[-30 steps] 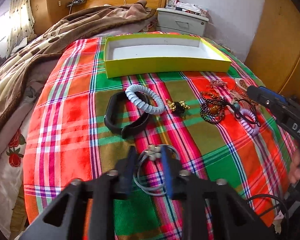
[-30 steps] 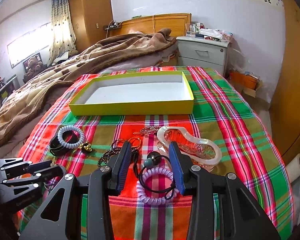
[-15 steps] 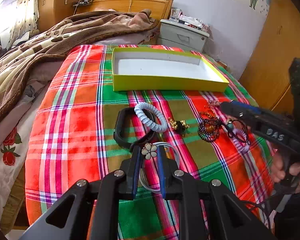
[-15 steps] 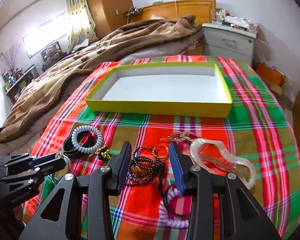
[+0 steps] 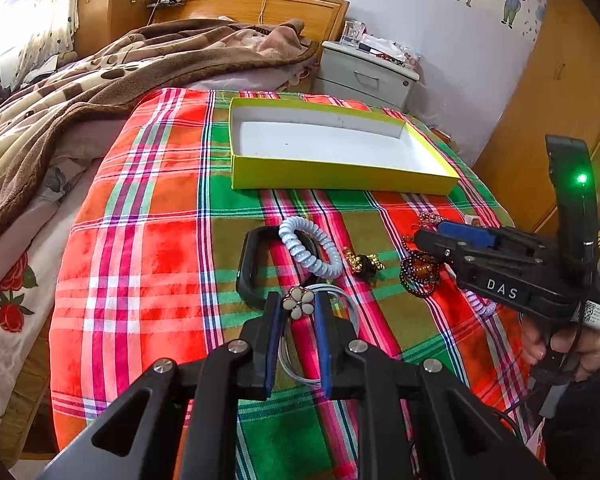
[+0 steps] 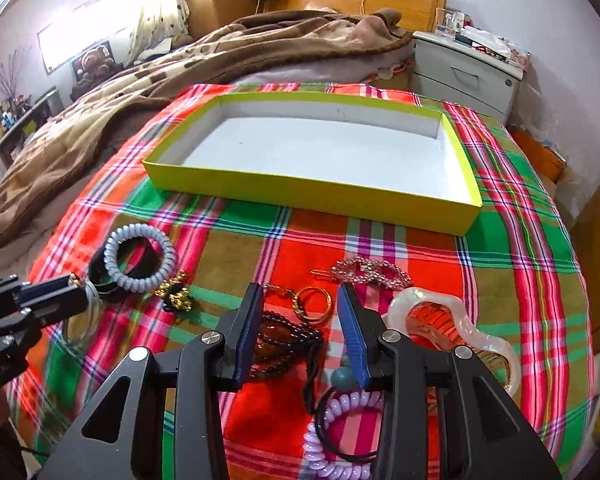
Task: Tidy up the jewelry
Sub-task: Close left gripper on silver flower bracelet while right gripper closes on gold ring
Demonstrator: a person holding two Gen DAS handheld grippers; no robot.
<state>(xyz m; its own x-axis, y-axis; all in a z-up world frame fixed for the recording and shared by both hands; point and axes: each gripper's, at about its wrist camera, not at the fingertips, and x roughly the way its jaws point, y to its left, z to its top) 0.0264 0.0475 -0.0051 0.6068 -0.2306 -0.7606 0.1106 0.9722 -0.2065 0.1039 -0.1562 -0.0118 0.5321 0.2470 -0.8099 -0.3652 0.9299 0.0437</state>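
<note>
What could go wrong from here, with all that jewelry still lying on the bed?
The left tool pinches only the flower charm of the wire bracelet, so it might slip out before reaching the yellow box. The right tool, jaws just closing, straddles the dark bead bracelet beside a gold ring; it could snag both.

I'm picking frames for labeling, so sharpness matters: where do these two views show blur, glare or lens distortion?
Left wrist view: mostly sharp, the flower charm is crisp; the window at upper left is blown out; fisheye bends the wardrobe edge. Right wrist view: motion blur smears the plaid cloth at lower left; the yellow box stays fairly clear, its walls bowed by the lens.
</note>
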